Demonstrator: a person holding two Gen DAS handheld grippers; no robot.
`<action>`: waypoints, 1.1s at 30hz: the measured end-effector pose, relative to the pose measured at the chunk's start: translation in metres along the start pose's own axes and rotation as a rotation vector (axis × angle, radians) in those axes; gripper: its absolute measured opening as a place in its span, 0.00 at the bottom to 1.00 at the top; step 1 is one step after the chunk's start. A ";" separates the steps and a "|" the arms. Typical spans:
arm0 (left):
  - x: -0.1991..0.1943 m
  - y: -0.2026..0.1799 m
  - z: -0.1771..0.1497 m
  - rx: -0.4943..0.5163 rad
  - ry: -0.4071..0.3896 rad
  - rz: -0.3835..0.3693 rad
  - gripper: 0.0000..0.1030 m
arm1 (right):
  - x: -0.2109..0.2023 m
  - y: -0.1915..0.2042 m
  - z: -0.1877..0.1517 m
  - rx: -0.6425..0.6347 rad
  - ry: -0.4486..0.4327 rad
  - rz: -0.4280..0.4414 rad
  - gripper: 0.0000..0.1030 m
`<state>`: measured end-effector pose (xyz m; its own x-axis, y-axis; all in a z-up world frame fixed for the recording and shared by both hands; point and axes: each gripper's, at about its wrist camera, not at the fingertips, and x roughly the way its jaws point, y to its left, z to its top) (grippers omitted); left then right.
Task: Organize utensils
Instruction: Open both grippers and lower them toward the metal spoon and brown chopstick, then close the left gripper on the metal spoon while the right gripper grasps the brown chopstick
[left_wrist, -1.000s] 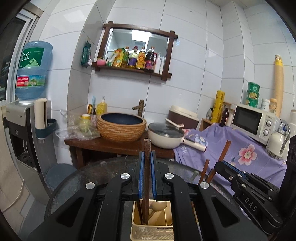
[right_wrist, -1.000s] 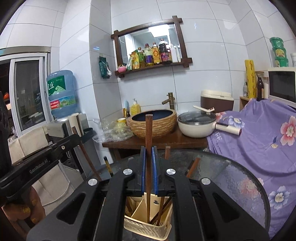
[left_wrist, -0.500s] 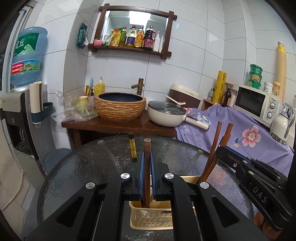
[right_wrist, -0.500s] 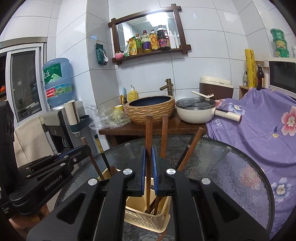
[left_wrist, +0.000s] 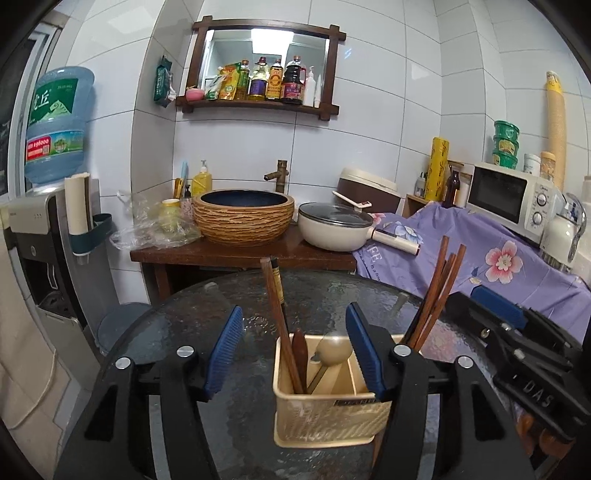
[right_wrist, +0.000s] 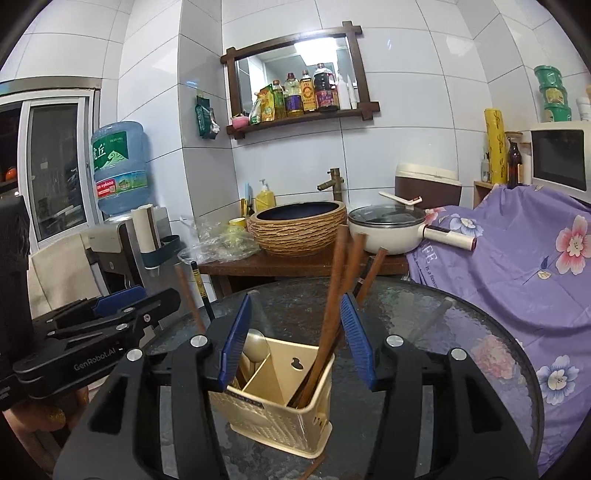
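Observation:
A cream utensil holder (left_wrist: 325, 402) (right_wrist: 277, 402) stands on the round glass table (left_wrist: 184, 325). In the left wrist view its left compartment holds a brown chopstick (left_wrist: 279, 325), a dark wooden handle and a cream spoon (left_wrist: 334, 350). My left gripper (left_wrist: 294, 350) is opening around them, its blue pads clear of the chopstick. In the right wrist view brown chopsticks (right_wrist: 334, 306) lean in the right compartment. My right gripper (right_wrist: 295, 339) is also opening, with those sticks between its jaws and neither pad pressing on them. Each gripper shows at the side of the other's view.
Behind the table a dark wooden stand (left_wrist: 240, 254) carries a woven basin (left_wrist: 243, 218) and a lidded cream pan (left_wrist: 334, 229). A water dispenser (left_wrist: 51, 221) is at the left. Purple floral cloth (left_wrist: 480, 266) and a microwave (left_wrist: 513, 199) are at the right.
Both grippers were shut on a brown chopstick and have come open, letting the sticks go into the holder. Both hands have sunk a little toward it.

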<state>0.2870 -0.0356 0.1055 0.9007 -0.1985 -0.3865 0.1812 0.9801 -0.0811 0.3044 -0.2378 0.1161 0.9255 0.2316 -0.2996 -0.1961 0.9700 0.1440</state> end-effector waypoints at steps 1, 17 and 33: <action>-0.004 0.001 -0.004 0.009 0.001 0.002 0.64 | -0.003 -0.002 -0.003 0.007 0.012 0.001 0.49; -0.030 -0.002 -0.121 0.145 0.283 -0.081 0.74 | 0.008 -0.014 -0.121 0.021 0.437 -0.033 0.52; -0.038 0.010 -0.162 0.119 0.355 -0.065 0.74 | 0.065 0.008 -0.176 0.029 0.632 -0.124 0.42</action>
<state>0.1909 -0.0185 -0.0295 0.6969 -0.2285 -0.6798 0.2967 0.9548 -0.0168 0.3058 -0.2023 -0.0683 0.5696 0.1258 -0.8123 -0.0826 0.9920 0.0957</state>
